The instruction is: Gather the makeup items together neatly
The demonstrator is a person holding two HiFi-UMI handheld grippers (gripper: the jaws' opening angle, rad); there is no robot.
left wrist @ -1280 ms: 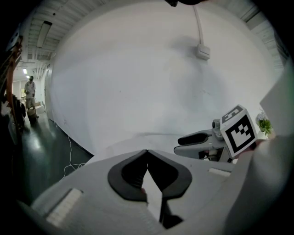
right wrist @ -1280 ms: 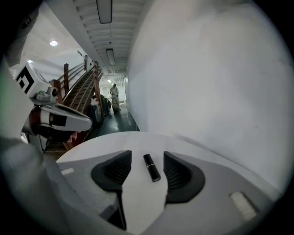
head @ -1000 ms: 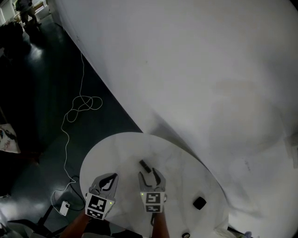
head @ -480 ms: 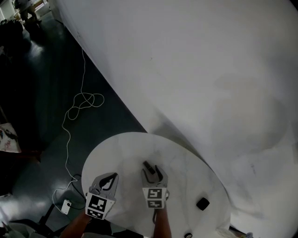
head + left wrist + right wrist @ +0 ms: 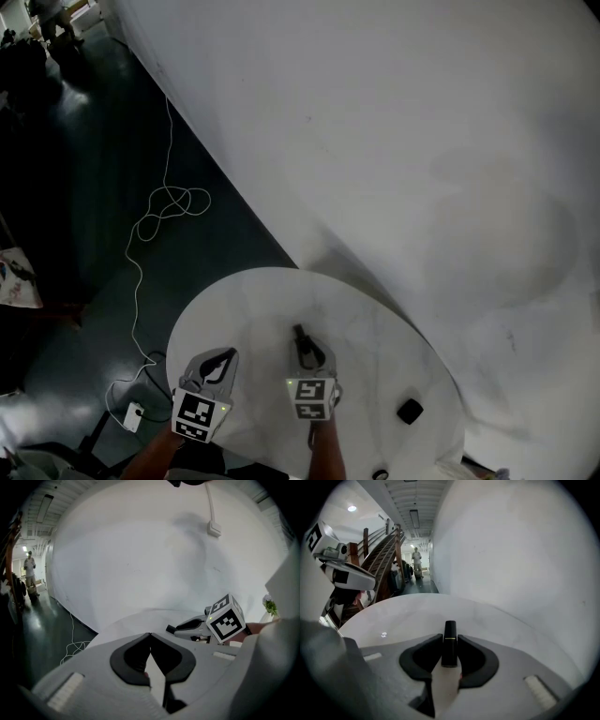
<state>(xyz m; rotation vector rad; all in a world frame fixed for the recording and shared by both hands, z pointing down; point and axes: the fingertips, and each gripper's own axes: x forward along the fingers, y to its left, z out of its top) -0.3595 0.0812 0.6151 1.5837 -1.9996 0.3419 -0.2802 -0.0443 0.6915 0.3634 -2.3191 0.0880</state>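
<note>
A black lipstick tube with a thin gold band lies on the round white table. It points away from me. My right gripper has just been closing and its pads now press the tube's near end from both sides. From above, the lipstick sticks out past the right gripper. My left gripper hovers over the table's left part, jaws shut with nothing between them, tips meeting. A small black square compact sits on the right of the table.
A small dark ring-shaped item lies at the table's near edge. A white wall rises just behind the table. On the dark floor to the left lie a looped white cable and a plug block.
The right gripper's jaws, wide open a second ago with the lipstick just ahead, moved down around the tube and closed on it. The left gripper stayed still.
</note>
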